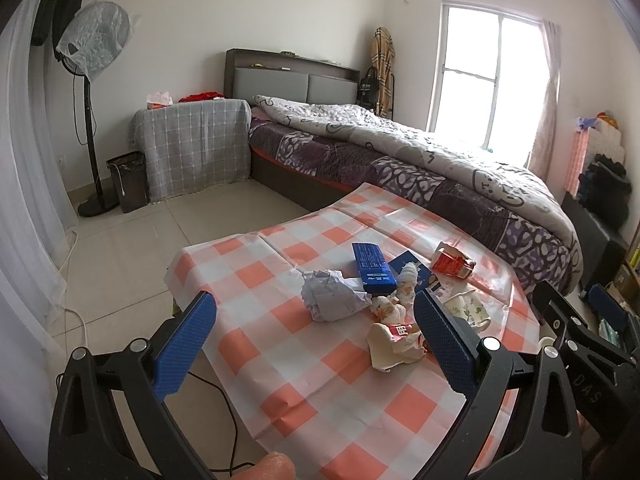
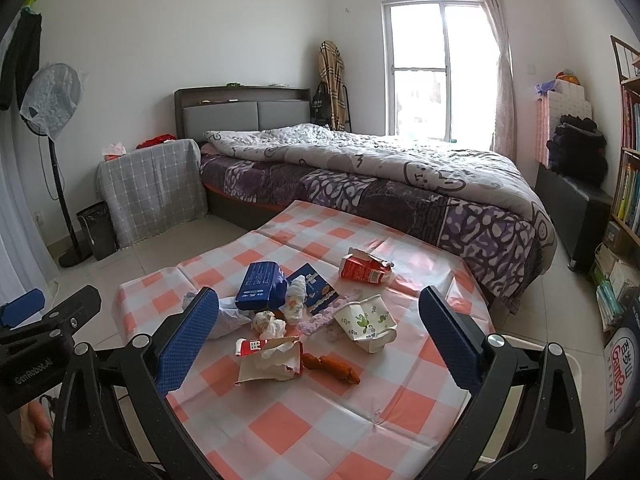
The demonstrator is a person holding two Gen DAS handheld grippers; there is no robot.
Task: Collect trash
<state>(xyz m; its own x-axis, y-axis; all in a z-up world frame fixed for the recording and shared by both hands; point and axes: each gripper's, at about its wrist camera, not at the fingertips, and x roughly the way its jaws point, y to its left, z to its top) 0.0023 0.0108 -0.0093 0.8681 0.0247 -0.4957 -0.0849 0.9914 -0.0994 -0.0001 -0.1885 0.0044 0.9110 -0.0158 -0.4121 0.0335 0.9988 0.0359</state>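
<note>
Trash lies in a heap on the table with the orange-and-white checked cloth (image 1: 304, 392) (image 2: 320, 420). It includes a crumpled white paper ball (image 1: 328, 298), a blue box (image 1: 372, 268) (image 2: 262, 286), a crushed red carton (image 1: 452, 260) (image 2: 364, 268), a squashed paper cup (image 2: 366, 320) (image 1: 466, 306), a torn red-and-white wrapper (image 2: 268, 358) (image 1: 394, 344) and an orange-brown food scrap (image 2: 332, 366). My left gripper (image 1: 316, 300) is open above the table's near left part. My right gripper (image 2: 319, 295) is open and empty over the near edge.
A black waste bin (image 1: 128, 186) (image 2: 98, 230) stands on the tiled floor beside a cloth-covered nightstand (image 1: 192, 144) and a standing fan (image 1: 90, 132). A bed (image 2: 400, 176) runs behind the table. Bookshelves (image 2: 628, 168) and a black bench fill the right side.
</note>
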